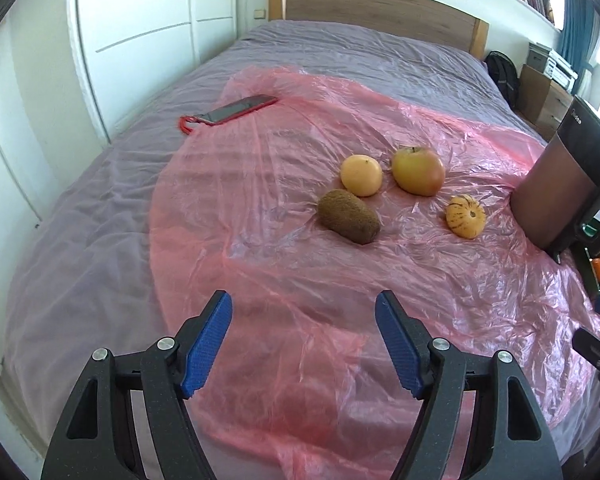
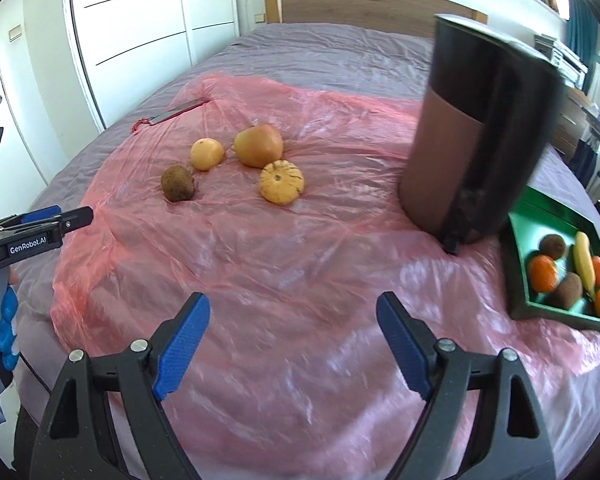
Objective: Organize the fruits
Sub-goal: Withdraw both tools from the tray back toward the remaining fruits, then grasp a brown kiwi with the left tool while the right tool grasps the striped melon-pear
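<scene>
Four loose fruits lie on the pink plastic sheet [image 1: 284, 184]: a brown kiwi [image 1: 349, 216], a pale orange [image 1: 361, 175], a yellow-red apple [image 1: 418, 171] and a striped yellow fruit [image 1: 465, 216]. My left gripper [image 1: 304, 308] hovers open short of the kiwi, with nothing between its blue pads. The right wrist view shows the same kiwi [image 2: 177, 183], orange [image 2: 207, 154], apple [image 2: 259, 145] and striped fruit [image 2: 281, 182]. My right gripper [image 2: 293, 308] is open and empty over bare plastic. A green tray [image 2: 548, 208] at the right holds several fruits, including tangerines, kiwis and a banana.
A tall dark cylindrical appliance [image 2: 480, 140] stands between the loose fruits and the tray. A red phone [image 1: 236, 110] lies at the sheet's far left edge. The left gripper [image 2: 86, 214] and a blue-gloved hand [image 2: 4, 320] show at the left edge. The purple bed runs to a wooden headboard [image 1: 380, 4].
</scene>
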A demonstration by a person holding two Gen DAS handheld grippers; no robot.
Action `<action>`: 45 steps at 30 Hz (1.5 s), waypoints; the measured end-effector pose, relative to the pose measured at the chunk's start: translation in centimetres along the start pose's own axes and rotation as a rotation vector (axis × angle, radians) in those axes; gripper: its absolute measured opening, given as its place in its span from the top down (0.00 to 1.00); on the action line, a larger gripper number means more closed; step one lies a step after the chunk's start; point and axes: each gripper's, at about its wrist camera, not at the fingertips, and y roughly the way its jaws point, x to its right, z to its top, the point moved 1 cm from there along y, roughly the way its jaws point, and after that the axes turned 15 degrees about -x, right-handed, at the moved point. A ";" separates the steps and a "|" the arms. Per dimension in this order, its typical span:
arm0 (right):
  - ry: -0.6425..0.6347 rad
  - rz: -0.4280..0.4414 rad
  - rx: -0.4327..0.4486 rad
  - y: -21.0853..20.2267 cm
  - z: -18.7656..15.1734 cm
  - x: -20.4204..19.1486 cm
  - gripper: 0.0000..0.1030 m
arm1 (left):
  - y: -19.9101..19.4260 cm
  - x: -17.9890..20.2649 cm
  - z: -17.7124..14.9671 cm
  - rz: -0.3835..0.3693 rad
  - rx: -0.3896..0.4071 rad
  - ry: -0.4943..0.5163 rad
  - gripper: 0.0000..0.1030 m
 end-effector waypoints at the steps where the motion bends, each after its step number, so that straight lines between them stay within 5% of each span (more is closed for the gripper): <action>1: -0.007 0.009 -0.001 0.5 0.9 -0.3 0.00 | 0.4 0.0 0.6 -0.019 -0.005 0.006 0.33; 11: -0.042 0.036 -0.020 5.3 7.8 -1.9 0.00 | 4.8 0.9 5.9 -0.153 -0.070 -0.063 0.33; 22: -0.037 0.014 -0.051 10.7 12.3 -1.4 0.00 | 10.9 2.3 8.7 -0.114 -0.146 -0.200 0.34; 33: 0.007 0.048 -0.062 14.1 13.8 -0.2 0.00 | 12.2 2.3 8.5 -0.108 -0.116 -0.235 0.39; 37: 0.012 0.069 -0.052 14.4 13.7 0.2 0.00 | 12.2 2.5 7.9 -0.132 -0.093 -0.235 0.50; 45: 0.013 0.097 -0.053 15.5 13.4 0.6 0.00 | 12.6 1.9 7.5 -0.193 -0.051 -0.251 0.51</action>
